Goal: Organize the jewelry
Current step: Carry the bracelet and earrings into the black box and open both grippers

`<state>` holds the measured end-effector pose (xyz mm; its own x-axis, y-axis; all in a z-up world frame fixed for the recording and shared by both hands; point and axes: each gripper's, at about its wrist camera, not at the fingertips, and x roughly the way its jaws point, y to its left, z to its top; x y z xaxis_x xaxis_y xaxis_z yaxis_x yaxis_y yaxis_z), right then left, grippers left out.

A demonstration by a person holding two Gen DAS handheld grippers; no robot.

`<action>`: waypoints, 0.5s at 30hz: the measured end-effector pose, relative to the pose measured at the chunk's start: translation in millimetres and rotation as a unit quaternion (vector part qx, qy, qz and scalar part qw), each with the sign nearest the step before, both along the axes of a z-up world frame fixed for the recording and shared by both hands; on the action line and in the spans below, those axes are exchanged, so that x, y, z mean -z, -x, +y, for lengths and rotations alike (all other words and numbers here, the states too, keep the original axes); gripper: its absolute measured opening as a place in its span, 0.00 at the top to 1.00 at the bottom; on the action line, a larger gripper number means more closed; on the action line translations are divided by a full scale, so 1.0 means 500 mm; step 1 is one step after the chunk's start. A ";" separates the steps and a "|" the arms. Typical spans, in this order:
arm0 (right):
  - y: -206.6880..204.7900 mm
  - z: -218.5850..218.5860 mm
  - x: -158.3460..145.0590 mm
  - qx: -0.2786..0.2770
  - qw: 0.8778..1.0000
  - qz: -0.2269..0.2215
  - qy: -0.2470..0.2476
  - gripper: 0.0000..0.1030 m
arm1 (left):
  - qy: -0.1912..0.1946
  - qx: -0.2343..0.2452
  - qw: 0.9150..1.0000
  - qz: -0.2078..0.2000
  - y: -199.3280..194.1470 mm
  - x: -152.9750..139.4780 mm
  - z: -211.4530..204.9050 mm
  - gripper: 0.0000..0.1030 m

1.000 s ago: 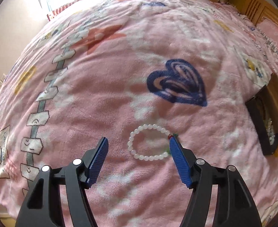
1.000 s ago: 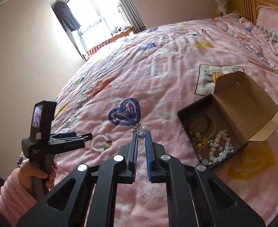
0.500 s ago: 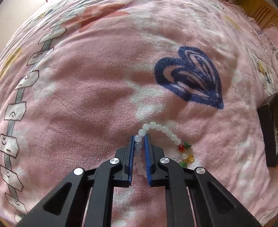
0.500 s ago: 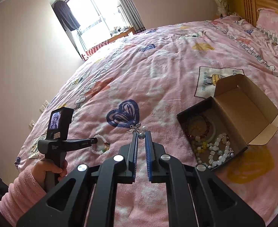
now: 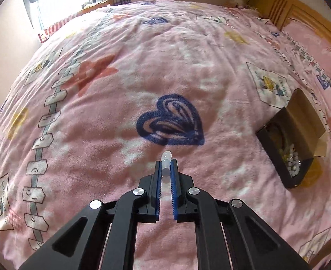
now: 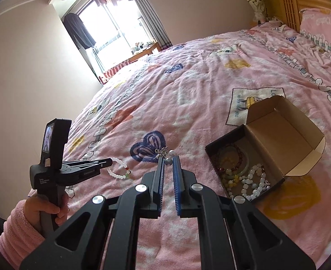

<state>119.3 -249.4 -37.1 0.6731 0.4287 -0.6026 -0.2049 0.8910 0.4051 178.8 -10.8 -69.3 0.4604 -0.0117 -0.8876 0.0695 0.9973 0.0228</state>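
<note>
My left gripper is shut on a white bead bracelet and holds it above the pink bedspread. In the right wrist view the bracelet hangs from the left gripper, with red and green beads at its low end. My right gripper is shut on a small silver and pearl earring. An open cardboard box with several bead bracelets inside lies on the bed to the right. It also shows in the left wrist view.
A pink blanket with a blue heart print covers the bed. A wooden headboard and pink pillow are at the far right. A window is at the back.
My left gripper closed on the white bracelet and lifted it off the blanket. My right gripper stayed shut on the earring, nearly still.
</note>
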 end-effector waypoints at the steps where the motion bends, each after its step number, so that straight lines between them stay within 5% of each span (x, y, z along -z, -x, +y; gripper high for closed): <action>1: 0.001 -0.010 -0.003 0.003 1.000 -0.001 -0.006 0.91 | -0.002 0.007 1.000 -0.005 0.002 -0.010 -0.014 0.91; 15: -0.018 -0.160 0.010 0.063 0.996 0.031 -0.048 0.91 | 0.004 0.105 0.993 -0.055 -0.004 -0.119 -0.259 0.91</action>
<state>128.5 -329.3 -41.9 0.6882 0.4011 -0.6046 -0.0658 0.8644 0.4985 180.9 -140.2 -9.9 0.5409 -0.1240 -0.8319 0.2737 0.9612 0.0346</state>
